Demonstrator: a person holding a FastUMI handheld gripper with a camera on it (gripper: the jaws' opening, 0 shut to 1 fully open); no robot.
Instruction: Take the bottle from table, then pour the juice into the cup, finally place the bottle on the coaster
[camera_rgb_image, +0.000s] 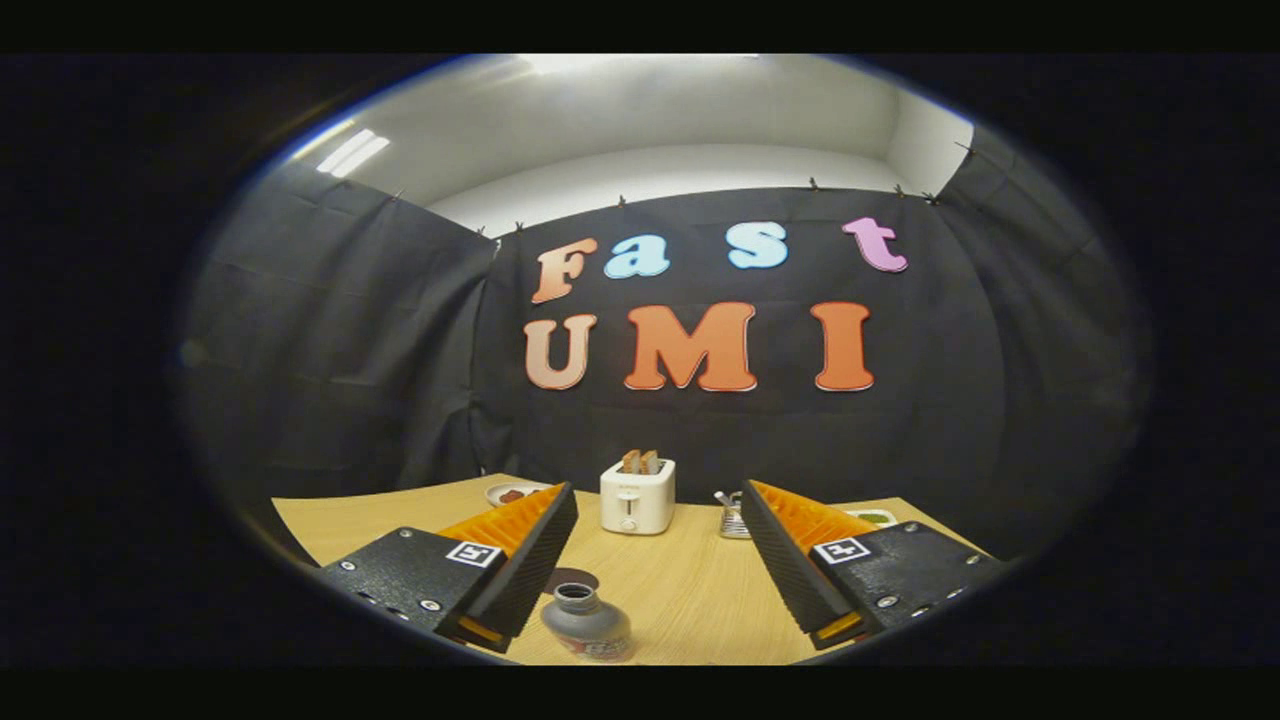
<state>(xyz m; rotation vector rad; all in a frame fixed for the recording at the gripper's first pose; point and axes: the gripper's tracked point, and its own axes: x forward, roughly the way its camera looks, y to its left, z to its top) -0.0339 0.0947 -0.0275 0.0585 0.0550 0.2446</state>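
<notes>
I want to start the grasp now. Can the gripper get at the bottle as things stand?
Probably yes: the gripper is open, and the upright bottle stands between its fingers, close to the left one, with nothing in between.

Dim booth, overhead glare, fisheye-warped edges

gripper view | rides above gripper (660, 500), looks forward and slightly down across table (690, 590) toward booth wall (700, 440) | table close below

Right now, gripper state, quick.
Gripper: open, holding nothing. Its fingers stand wide apart, and the bottle sits on the table between them, close to the left finger, untouched.
</notes>
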